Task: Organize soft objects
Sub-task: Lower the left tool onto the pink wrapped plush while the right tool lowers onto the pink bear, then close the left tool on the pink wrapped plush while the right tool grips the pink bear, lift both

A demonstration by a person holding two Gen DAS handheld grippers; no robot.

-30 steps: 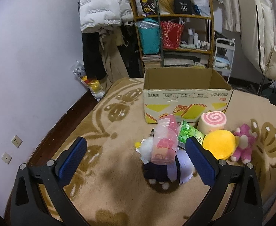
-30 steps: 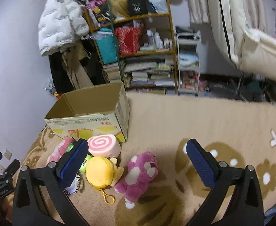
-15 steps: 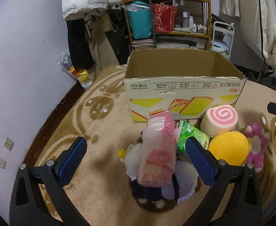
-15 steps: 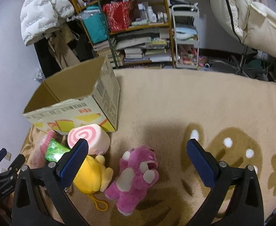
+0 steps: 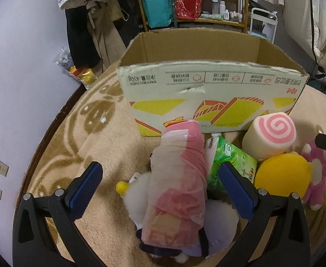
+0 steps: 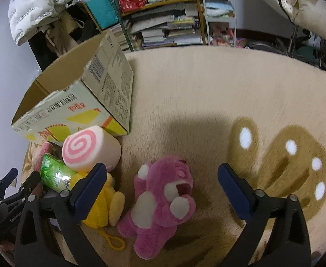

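Cardboard box [image 5: 209, 86] nearer now; both grippers [image 5: 160, 187] [image 6: 161, 185] spread, ungripping; pink bear [image 6: 163, 202] whole only rightward.

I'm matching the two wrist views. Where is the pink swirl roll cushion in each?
Left wrist: pink swirl roll cushion right of centre, before the box's right corner.
Right wrist: same cushion lower left, above the left finger.
Shared landmark: cardboard box right behind it.

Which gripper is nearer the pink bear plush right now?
Right. The right gripper is open with the pink bear plush lying between its fingers. The left gripper is open over the pink wrapped pack, with the bear off to its right.
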